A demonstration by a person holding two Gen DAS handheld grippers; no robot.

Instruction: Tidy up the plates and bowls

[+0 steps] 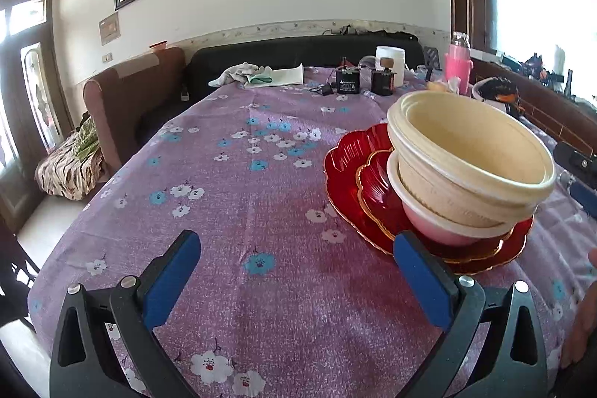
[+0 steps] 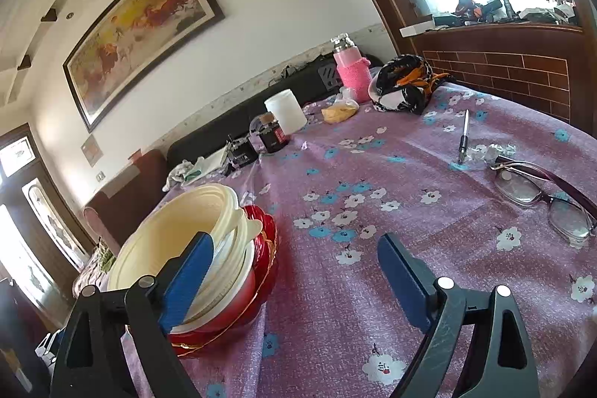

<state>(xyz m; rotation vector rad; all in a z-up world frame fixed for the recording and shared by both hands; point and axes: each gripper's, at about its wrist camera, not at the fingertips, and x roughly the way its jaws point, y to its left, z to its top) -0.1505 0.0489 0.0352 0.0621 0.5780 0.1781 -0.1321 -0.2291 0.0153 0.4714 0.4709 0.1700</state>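
The cream bowls [image 1: 474,155] sit nested in a pink bowl [image 1: 433,222] on 2 stacked red plates [image 1: 347,166] on the bench [image 1: 242,211]. The left gripper [image 1: 296,280] and right gripper [image 2: 294,276] both stand with jaws wide, holding nothing.

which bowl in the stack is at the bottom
The pink bowl. It sits directly on the red plates and is the only pink one; the cream bowls are nested inside it, above.

Stacked dishes on the worktop

In the left wrist view, nested bowls [image 1: 470,166] sit on two stacked plates [image 1: 347,155] at 3 o'clock on the worktop [image 1: 238,211]. A jar [image 1: 390,64] and a bottle [image 1: 458,62] stand behind at 1 o'clock. In the right wrist view, glasses [image 2: 541,193] lie at 3 o'clock, a pen [image 2: 463,137] behind them.
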